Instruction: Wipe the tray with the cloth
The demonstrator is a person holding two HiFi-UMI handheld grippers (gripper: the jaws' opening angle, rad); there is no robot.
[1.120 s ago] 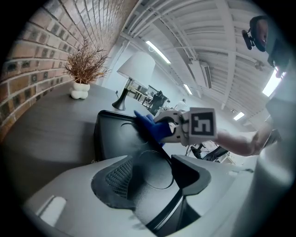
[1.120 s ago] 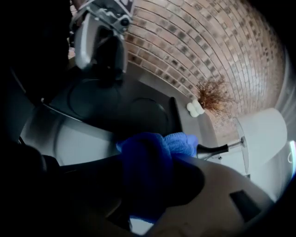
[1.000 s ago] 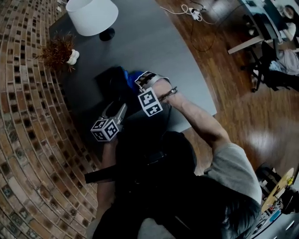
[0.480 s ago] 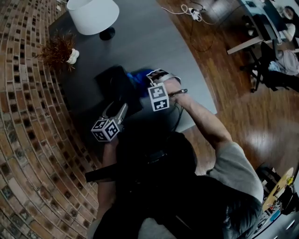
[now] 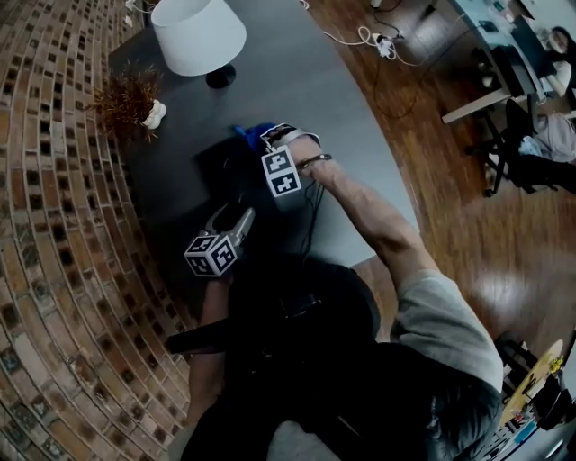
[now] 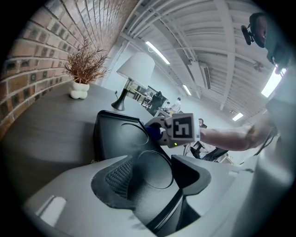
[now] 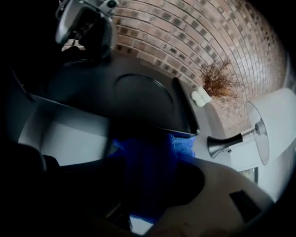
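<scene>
A black tray (image 5: 214,173) with round recesses lies on the dark table. My right gripper (image 5: 270,142) hovers at the tray's far right edge with a blue cloth (image 5: 255,133) bunched between its jaws, which are closing on it. In the right gripper view the cloth (image 7: 148,159) fills the gap of the right gripper (image 7: 148,178) just beside the tray (image 7: 138,97). My left gripper (image 5: 229,216) stands at the tray's near end. In the left gripper view the left gripper (image 6: 152,173) has its jaws apart over the tray (image 6: 115,134), and the mesh pad (image 6: 118,178) shows bare.
A white lamp (image 5: 198,36) and a dried plant in a white pot (image 5: 126,101) stand at the table's far end by the brick wall (image 5: 54,225). The table's right edge (image 5: 396,194) drops to a wooden floor with cables (image 5: 369,27).
My right gripper has carried the blue cloth leftward and farther away along the tray. The left gripper has stayed at the tray's near end. The head view has shifted slightly.
</scene>
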